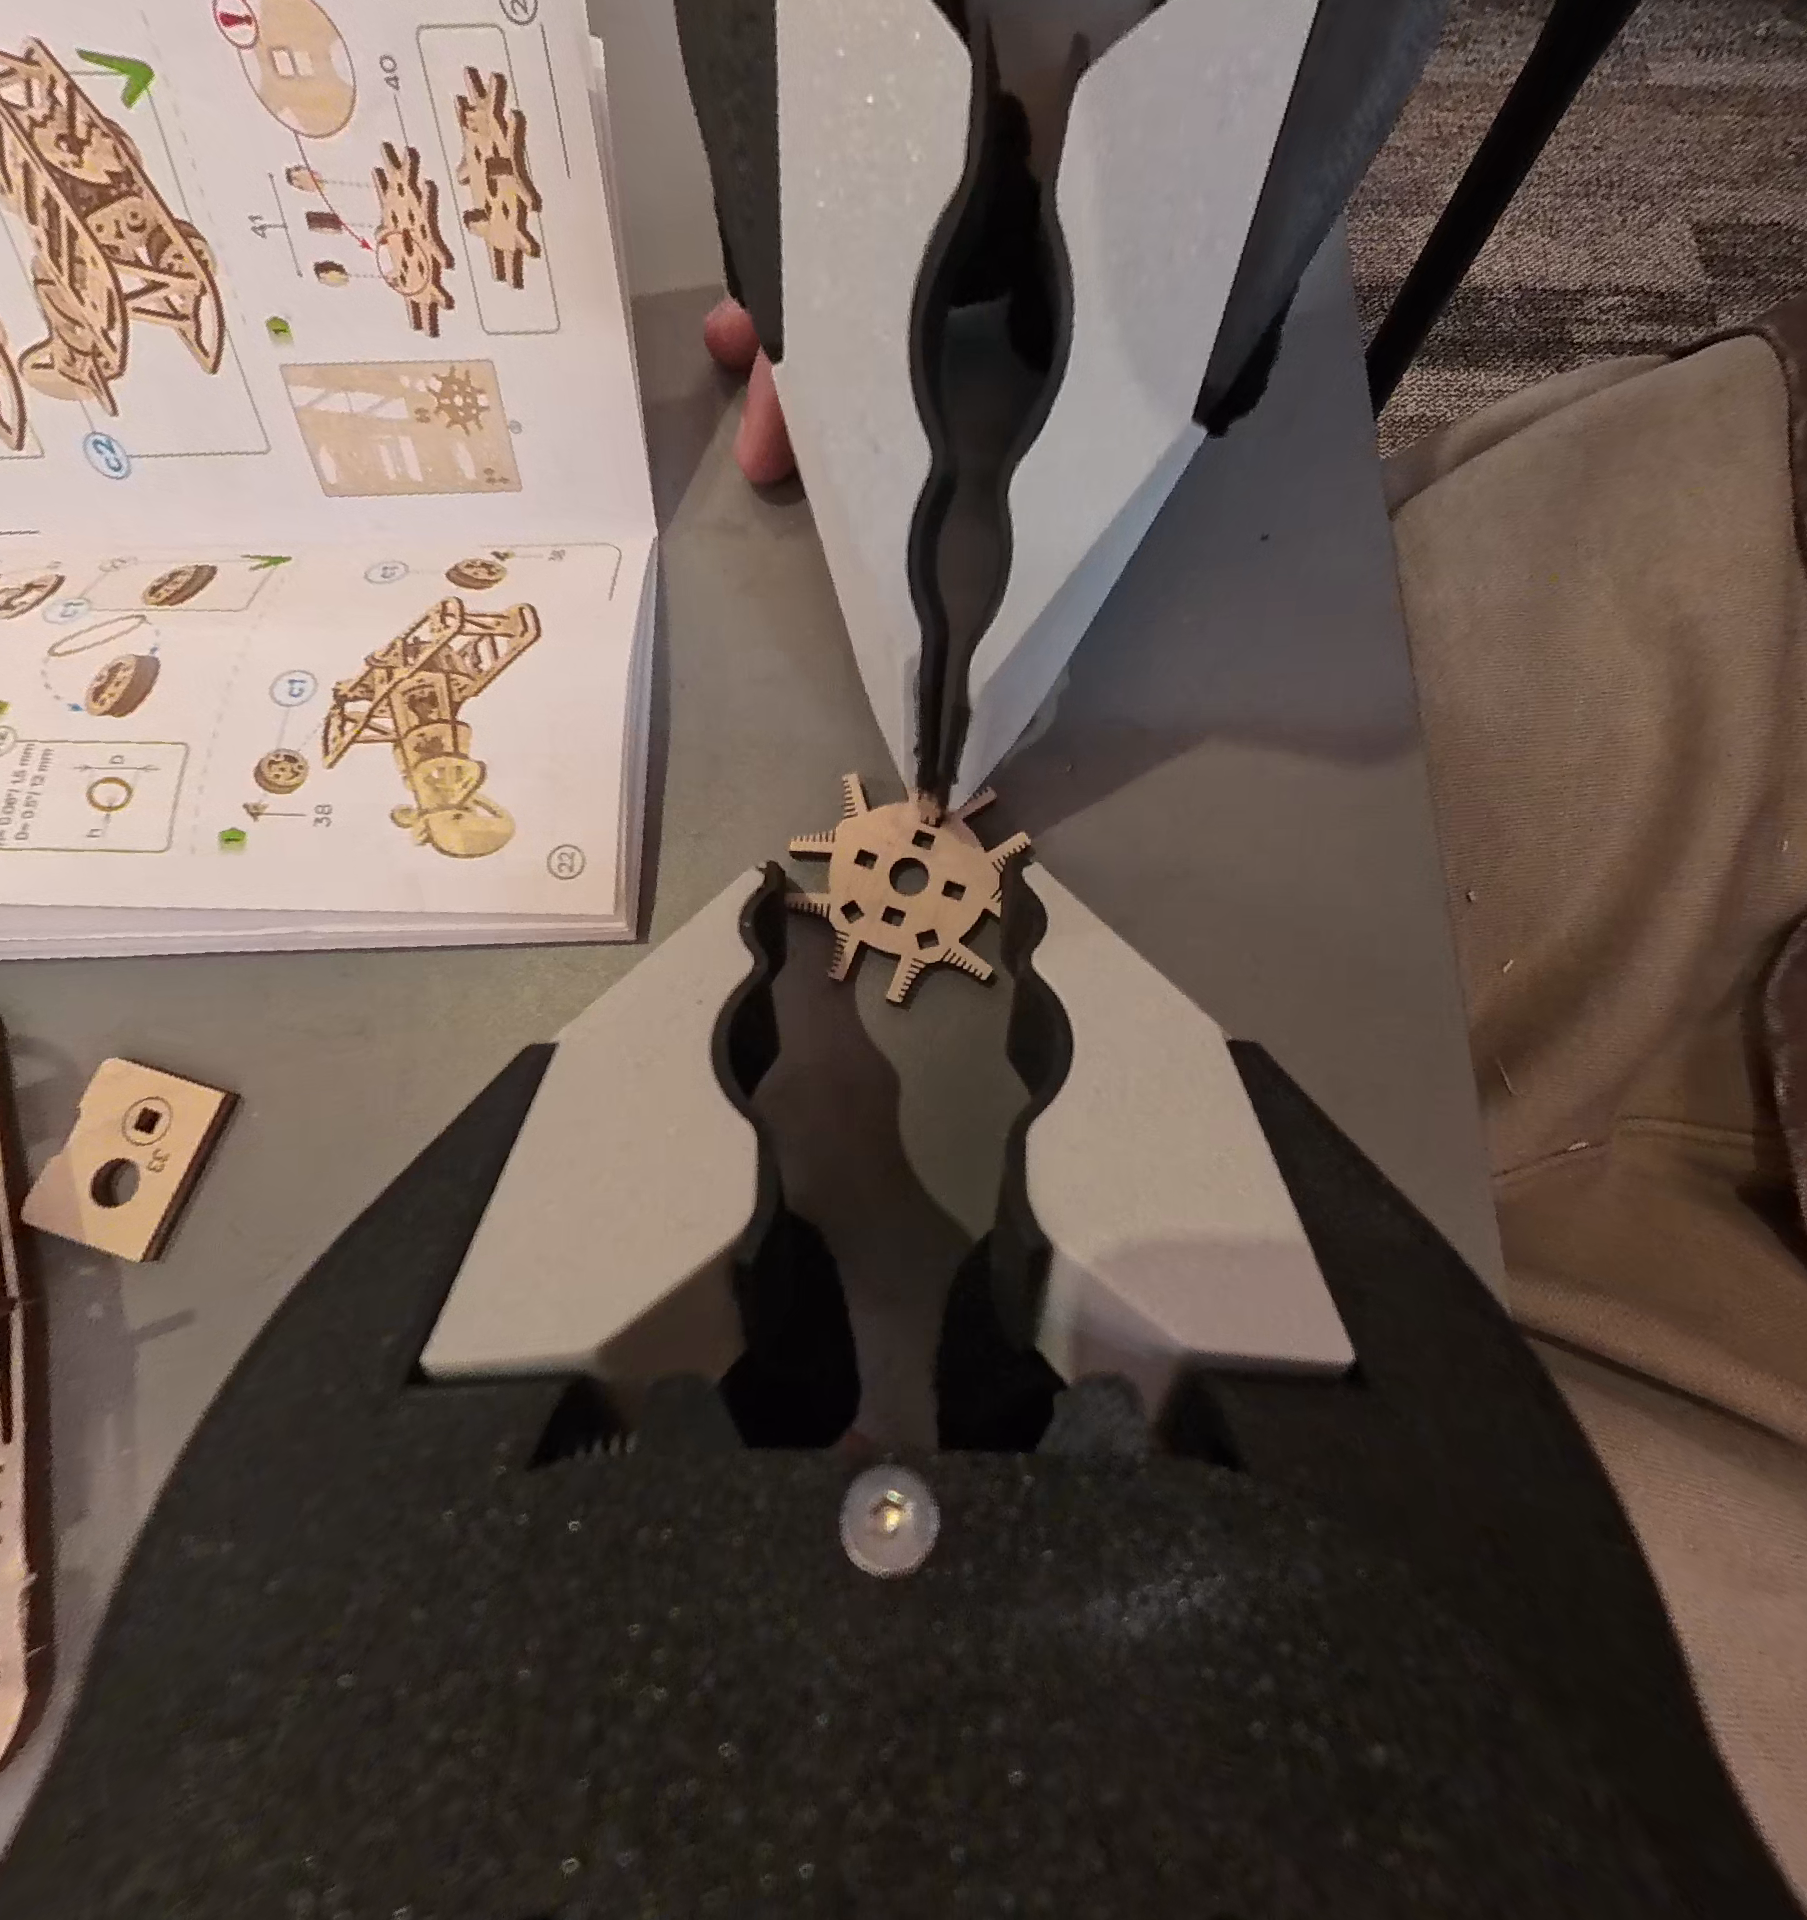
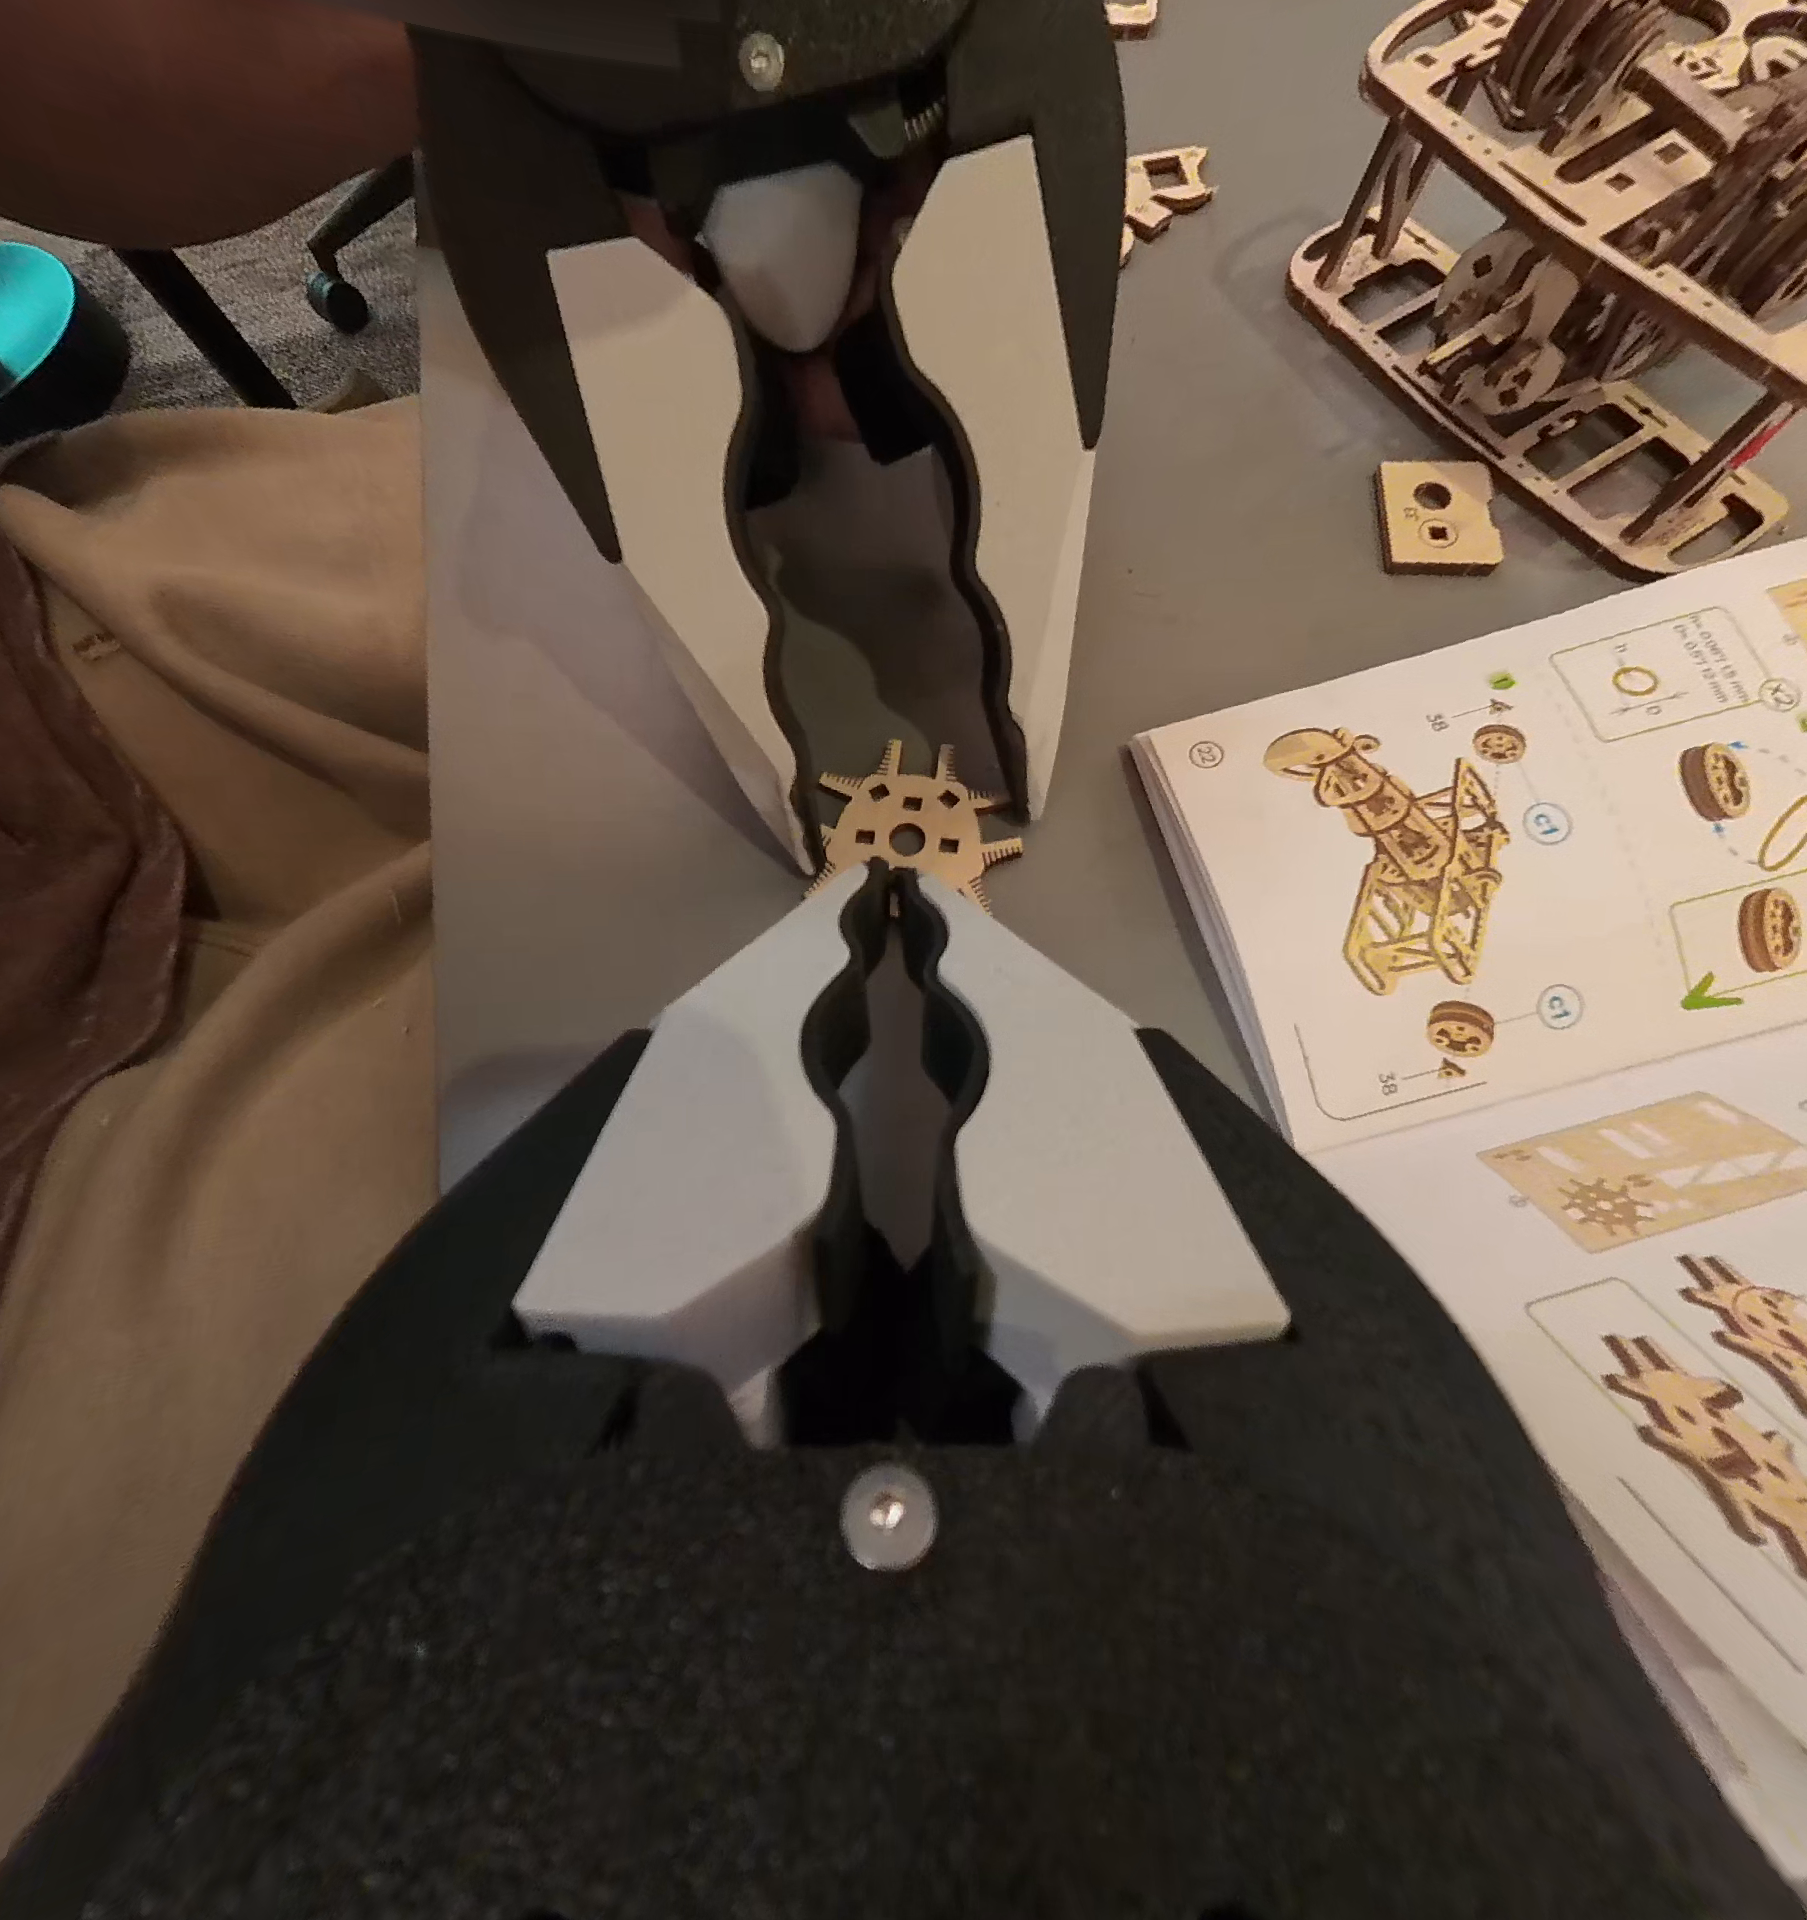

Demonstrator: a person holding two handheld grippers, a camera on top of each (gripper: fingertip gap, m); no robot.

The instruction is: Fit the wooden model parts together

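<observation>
A small spoked wooden wheel [image 1: 909, 883] with square holes and a round centre hole is held just above the grey table [image 1: 463, 1039]. My left gripper [image 1: 894, 883] has its fingers at the wheel's width, and the pads touch the spokes on both sides. My right gripper [image 2: 891, 883] is shut, pinching a spoke at the wheel's [image 2: 909, 821] near rim. In the left wrist view the right gripper [image 1: 935, 800] comes in from the top. In the right wrist view the left gripper [image 2: 911, 821] comes in from the top.
An open instruction booklet [image 1: 286, 468] lies beside the grippers [image 2: 1553, 987]. A small square wooden plate [image 1: 130, 1169] with two holes and a large wooden model [image 2: 1605, 260] sit beyond it. Beige and brown cloth [image 2: 203, 831] lies past the table edge. Loose wooden pieces [image 2: 1169, 197] lie farther back. Less than 4 cm separates the two grippers' tips. From the left gripper's tips to the small square wooden plate [image 1: 130, 1169] is close to 12 cm. Look for it in the right wrist view [image 2: 1425, 501] too.
</observation>
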